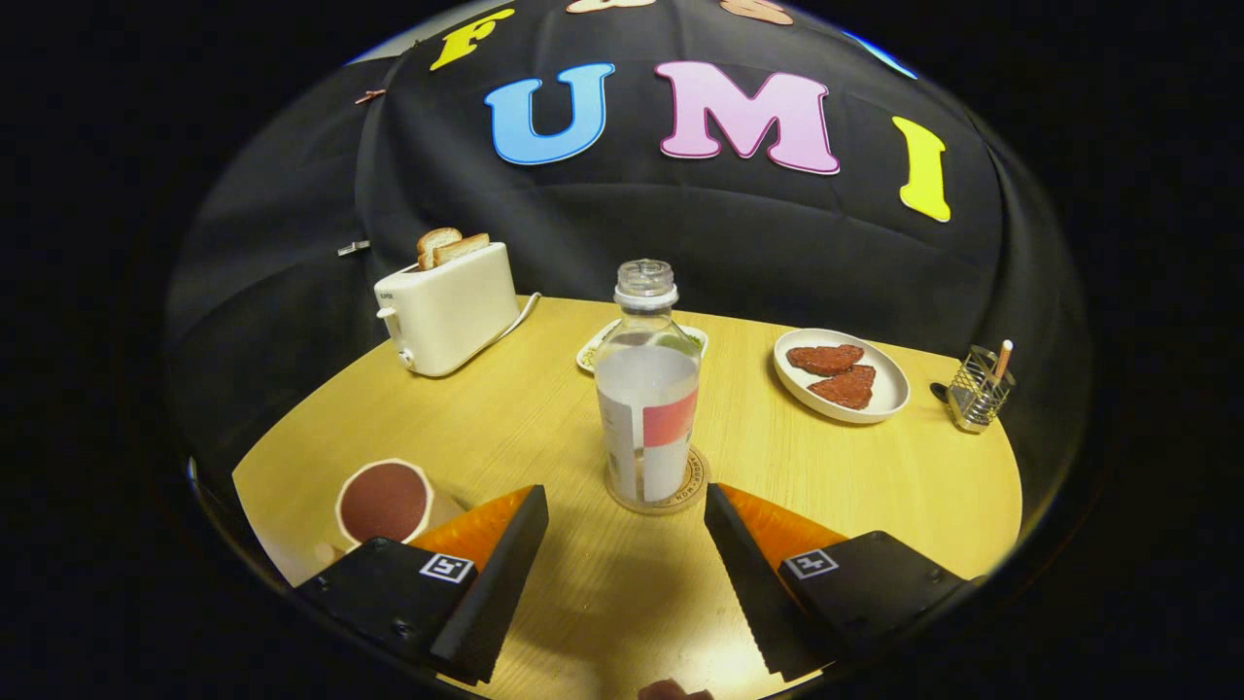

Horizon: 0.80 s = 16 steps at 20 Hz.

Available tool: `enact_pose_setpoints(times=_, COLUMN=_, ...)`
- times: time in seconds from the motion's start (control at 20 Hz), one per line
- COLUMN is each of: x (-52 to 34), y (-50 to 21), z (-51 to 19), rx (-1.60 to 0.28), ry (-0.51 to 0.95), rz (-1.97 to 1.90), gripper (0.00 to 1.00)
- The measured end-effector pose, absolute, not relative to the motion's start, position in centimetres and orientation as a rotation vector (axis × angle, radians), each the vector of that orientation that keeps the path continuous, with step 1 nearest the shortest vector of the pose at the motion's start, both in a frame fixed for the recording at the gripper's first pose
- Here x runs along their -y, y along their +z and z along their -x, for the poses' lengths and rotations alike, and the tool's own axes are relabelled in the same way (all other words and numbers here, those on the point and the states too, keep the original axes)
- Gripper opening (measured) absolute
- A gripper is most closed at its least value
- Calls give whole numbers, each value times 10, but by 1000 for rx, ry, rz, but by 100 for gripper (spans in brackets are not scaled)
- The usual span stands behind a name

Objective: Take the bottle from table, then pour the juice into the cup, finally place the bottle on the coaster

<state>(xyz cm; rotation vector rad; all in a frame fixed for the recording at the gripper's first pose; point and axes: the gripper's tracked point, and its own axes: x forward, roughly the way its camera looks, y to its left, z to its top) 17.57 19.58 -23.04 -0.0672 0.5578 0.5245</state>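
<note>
Holding my tool point(622, 506) spread wide, I gripped nothing; both fingers stood apart just short of the bottle point(647, 389). Bottle stood upright on the coaster point(692, 486), centred just ahead of the gap between the fingers. Cup point(385, 502) sat beside my left finger, filled with dark liquid. Judgement: pour done, bottle placed, release under way. To finish well I needed to draw straight back, keeping the fingers wide and level, so neither brushed the bottle. Farther across the desk point(544, 408): a small tray point(595, 348) behind the bottle, toaster point(449, 306), plate point(842, 374), wire holder point(978, 391).
</note>
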Motion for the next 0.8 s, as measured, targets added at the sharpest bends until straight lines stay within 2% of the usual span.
enact_pose_setpoints(times=0.25, x=-178, y=-159, z=-135, rx=-480, ry=481, rz=33, gripper=99)
enact_pose_setpoints(times=0.6, x=-145, y=-37, z=-126, rx=-240, ry=352, rz=6, gripper=99)
enact_pose_setpoints(times=0.8, x=-125, y=3, z=-113, rx=-174, ry=270, rz=-23, gripper=99)
